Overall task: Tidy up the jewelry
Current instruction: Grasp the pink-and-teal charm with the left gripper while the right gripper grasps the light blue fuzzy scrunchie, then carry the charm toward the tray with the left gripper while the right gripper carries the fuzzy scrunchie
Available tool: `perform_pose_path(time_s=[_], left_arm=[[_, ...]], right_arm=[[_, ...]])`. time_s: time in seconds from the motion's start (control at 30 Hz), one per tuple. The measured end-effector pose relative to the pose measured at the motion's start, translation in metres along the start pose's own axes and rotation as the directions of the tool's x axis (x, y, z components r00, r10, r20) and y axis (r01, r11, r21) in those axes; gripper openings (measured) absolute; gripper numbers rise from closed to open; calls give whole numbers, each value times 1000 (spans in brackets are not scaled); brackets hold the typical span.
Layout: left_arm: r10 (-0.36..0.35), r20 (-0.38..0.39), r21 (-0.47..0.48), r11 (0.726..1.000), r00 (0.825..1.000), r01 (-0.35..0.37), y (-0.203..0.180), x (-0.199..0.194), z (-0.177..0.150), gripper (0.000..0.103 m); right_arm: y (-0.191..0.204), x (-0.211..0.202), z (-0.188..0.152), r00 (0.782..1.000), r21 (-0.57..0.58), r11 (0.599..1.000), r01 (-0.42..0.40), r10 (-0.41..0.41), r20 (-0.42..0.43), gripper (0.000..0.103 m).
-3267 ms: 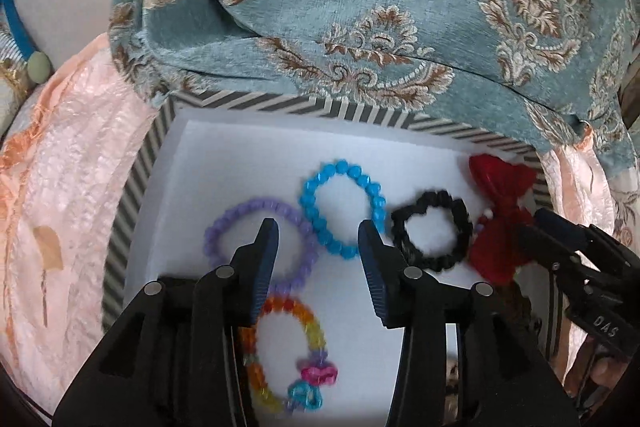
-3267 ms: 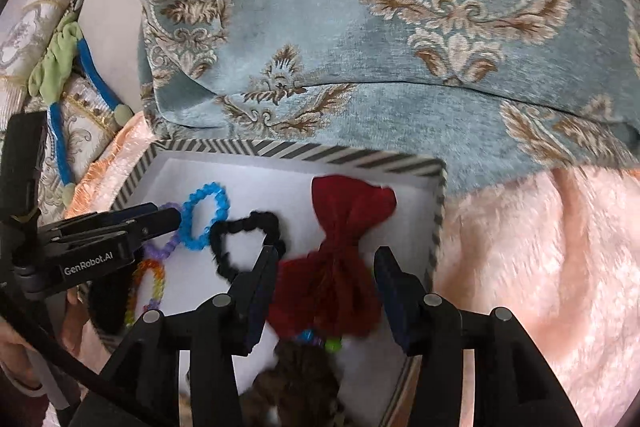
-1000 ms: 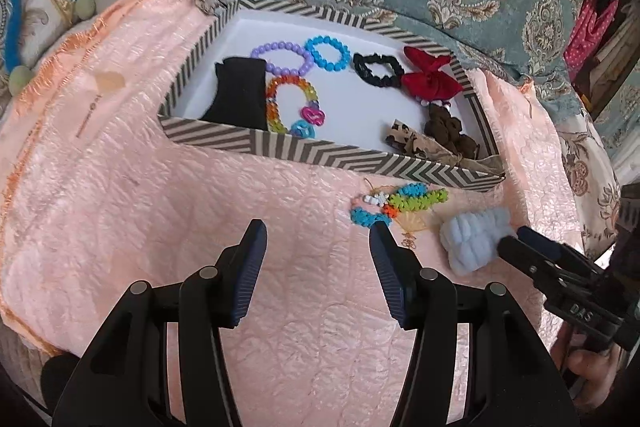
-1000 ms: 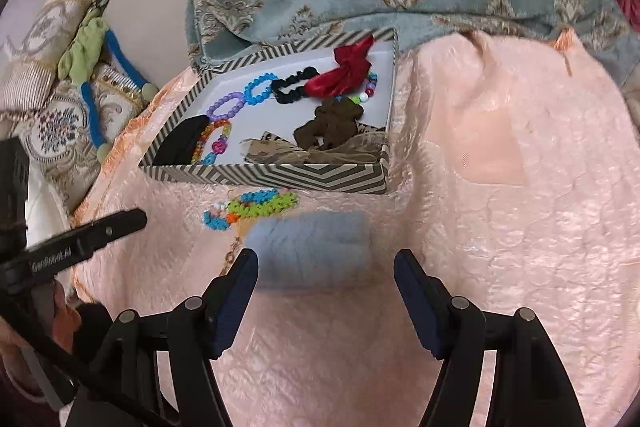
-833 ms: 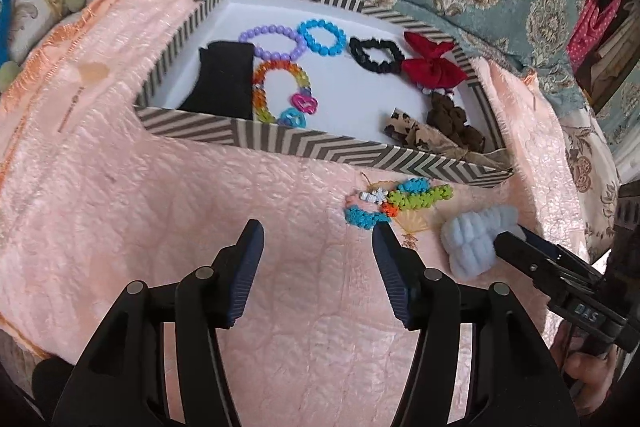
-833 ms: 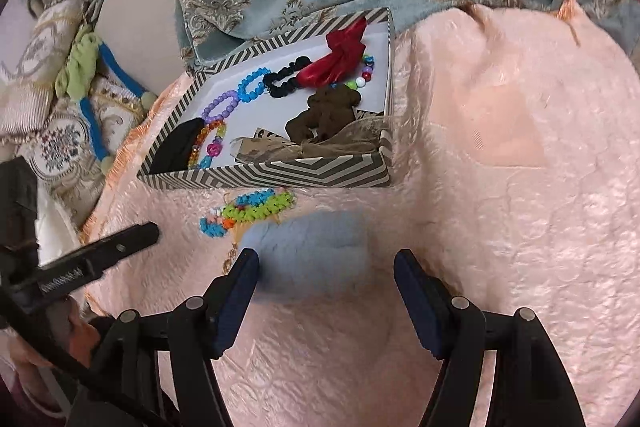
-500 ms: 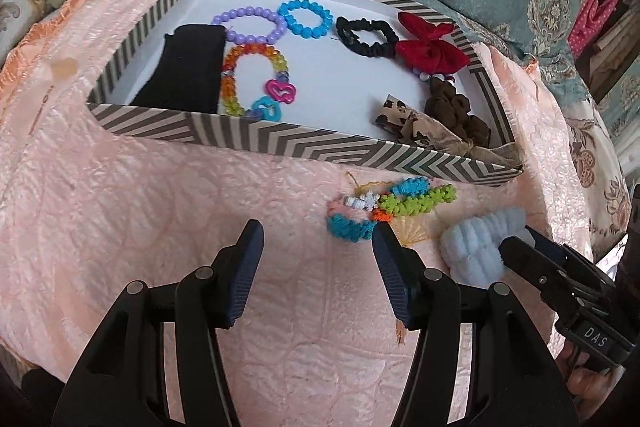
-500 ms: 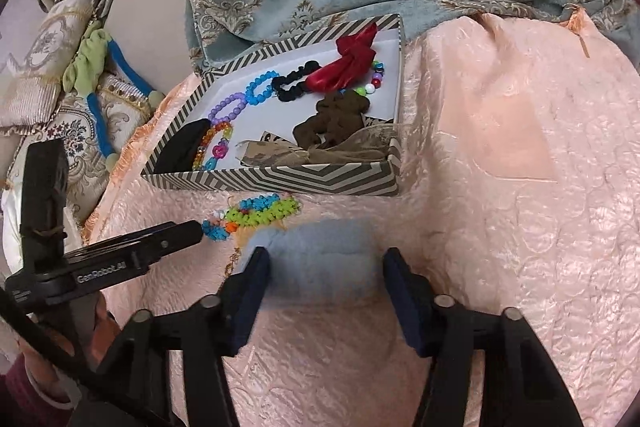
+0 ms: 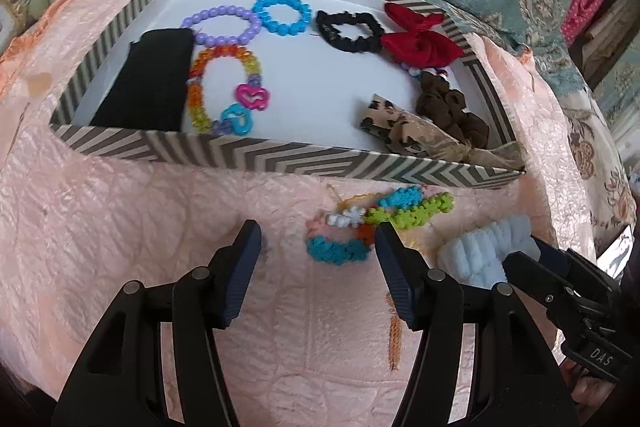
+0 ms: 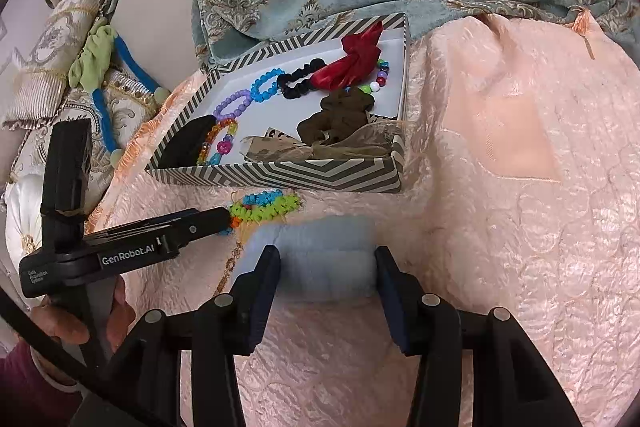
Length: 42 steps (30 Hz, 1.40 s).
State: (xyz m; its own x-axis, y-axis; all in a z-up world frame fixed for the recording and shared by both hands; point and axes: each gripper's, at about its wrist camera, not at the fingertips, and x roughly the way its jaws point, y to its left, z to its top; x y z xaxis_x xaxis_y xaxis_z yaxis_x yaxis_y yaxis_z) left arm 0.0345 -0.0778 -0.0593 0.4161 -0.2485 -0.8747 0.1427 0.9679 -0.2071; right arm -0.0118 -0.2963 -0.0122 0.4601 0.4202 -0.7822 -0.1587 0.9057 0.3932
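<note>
the left gripper point(image 9: 318, 241) hovers low over the pink quilt point(image 9: 120, 227), fingers apart around a beaded bracelet point(image 9: 360, 227) without touching it. the right gripper point(image 10: 326, 267) sits beside it, fingers apart and flanking a pale blue scrunchie point(image 10: 326, 251); contact is unclear. just beyond both lies the striped box point(image 9: 280, 163), holding bracelets, a red bow point(image 9: 418, 41) and a brown scrunchie point(image 9: 448, 111).
</note>
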Motion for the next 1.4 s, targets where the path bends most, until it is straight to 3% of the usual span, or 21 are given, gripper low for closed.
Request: perform_pose_path(time_s=[0.17, 0.2, 0.27, 0.3, 0.33, 0.5, 0.7, 1.03, 1.4], left_arm=[[3, 13, 27, 1000, 1000, -4, -6, 5, 0, 55], [-8, 12, 31, 999, 1000, 8, -6, 5, 0, 39], [-6, 15, 42, 999, 1000, 5, -7, 5, 0, 29], [-9, 18, 48, 999, 1000, 8, -8, 4, 0, 17], [-21, 12, 53, 998, 1000, 21, -8, 4, -1, 13], [-62, 12, 23, 998, 998, 61, -1, -6, -4, 12], [-79, 43, 1, 997, 996, 79, 7, -31, -8, 12], [-60, 159, 38, 998, 986, 55, 9, -90, -4, 12], [-41, 213, 35, 999, 976, 34, 14, -117, 7, 12]], right_arm=[[-2, 0, -1, 1000, 9, 1000, -17, 17, 2, 46], [-2, 0, -1, 1000, 7, 1000, -18, 18, 2, 46], [-2, -1, -2, 1000, 2, 1000, -21, 21, 5, 44], [-1, -2, -2, 1000, 0, 1000, -22, 22, 7, 40], [-1, -3, -2, 1000, -3, 1000, -22, 22, 12, 34], [-1, -13, -1, 999, -13, 1000, -28, 29, 28, 22], [6, -26, -1, 998, -33, 999, -34, 35, 47, 20], [24, -55, 7, 993, -75, 996, -53, 60, 105, 19], [40, -71, 22, 988, -92, 994, -58, 70, 135, 19]])
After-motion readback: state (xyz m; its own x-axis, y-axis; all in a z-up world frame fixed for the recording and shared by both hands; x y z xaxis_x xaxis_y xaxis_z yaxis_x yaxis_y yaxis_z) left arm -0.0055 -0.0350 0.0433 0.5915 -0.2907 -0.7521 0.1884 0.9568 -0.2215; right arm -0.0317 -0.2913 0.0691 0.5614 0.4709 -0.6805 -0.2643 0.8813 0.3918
